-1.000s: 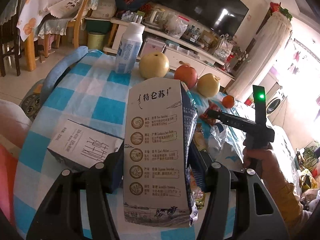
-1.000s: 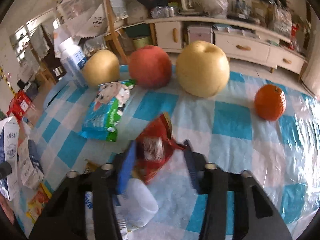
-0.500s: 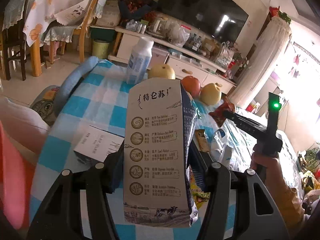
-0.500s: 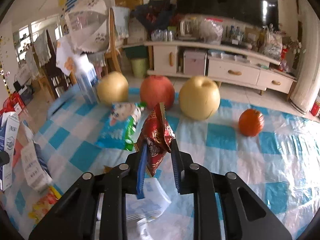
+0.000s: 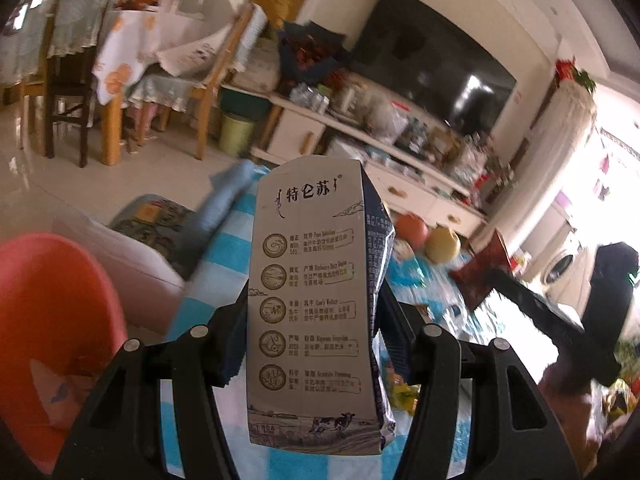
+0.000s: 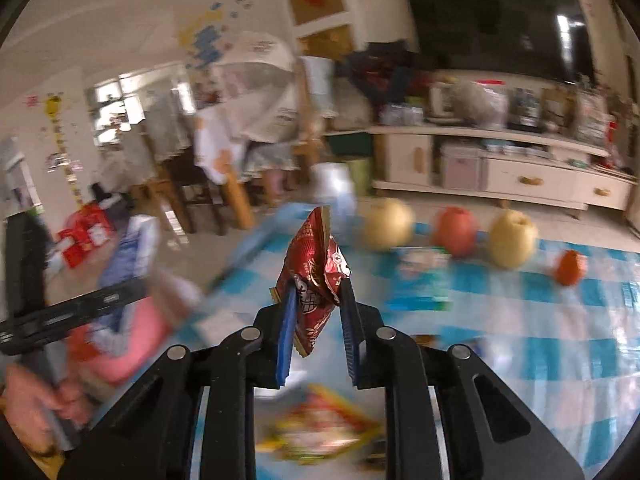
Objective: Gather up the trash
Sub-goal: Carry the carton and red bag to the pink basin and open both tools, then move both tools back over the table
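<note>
Left gripper (image 5: 310, 344) clamps a grey milk carton (image 5: 310, 304) upright between its pads; carton fills the middle of the left wrist view and hides most of the table (image 5: 224, 264) behind it. Carton's bottom edge sits low in frame, its far side not visible. Right gripper (image 6: 316, 320) pinches a crumpled red snack wrapper (image 6: 314, 276), held clear above the table; the wrapper's lower tip hangs between the blue pads.

Just below that gripper, a yellow-red packet (image 6: 320, 432) lies on the blue-checked cloth, too blurred to read. Left edge of the right wrist view: a hand (image 6: 40, 404) and dark gripper body, heavily smeared, plus something pink, probably a chair. Red chair (image 5: 52, 320) cut off at left in the left wrist view.

Farther back: green-white bag (image 6: 420, 280), two yellow pears (image 6: 514, 238), a red apple (image 6: 456, 230), an orange (image 6: 572, 266). White bottle (image 6: 334, 188) is motion-blurred. TV cabinet (image 6: 500, 168) beyond.
</note>
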Demonstrator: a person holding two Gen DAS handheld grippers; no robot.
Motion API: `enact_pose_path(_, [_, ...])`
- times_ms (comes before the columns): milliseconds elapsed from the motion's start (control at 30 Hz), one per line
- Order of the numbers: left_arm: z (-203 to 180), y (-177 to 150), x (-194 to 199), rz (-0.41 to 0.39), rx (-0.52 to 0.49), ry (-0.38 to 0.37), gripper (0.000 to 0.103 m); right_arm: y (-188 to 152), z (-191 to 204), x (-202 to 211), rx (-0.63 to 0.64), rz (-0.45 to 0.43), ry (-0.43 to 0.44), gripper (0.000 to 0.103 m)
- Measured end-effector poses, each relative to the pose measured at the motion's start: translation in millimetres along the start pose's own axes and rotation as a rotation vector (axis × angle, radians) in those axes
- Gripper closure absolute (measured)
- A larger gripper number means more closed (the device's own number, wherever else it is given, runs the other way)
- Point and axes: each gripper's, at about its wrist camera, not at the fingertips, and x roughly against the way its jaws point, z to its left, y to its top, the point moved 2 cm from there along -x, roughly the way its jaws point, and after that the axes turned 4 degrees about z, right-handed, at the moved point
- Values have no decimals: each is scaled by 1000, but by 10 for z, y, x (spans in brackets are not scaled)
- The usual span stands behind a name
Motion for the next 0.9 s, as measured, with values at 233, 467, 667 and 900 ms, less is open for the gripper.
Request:
enact_pose_path(233, [697, 93, 544, -90, 98, 145, 44, 67, 1259, -375, 124, 60, 177, 81])
enact_pose_path(467, [1393, 97, 879, -122, 236, 253, 44, 16, 2179, -866, 205, 135, 253, 81])
enact_pose_path(667, [1675, 101, 948, -110, 287, 365, 26, -249, 2472, -1232, 224, 237, 230, 69])
enact_pose_path(900, [1714, 116, 1097, -204, 309, 415, 15, -382, 2125, -936, 135, 194, 149, 18])
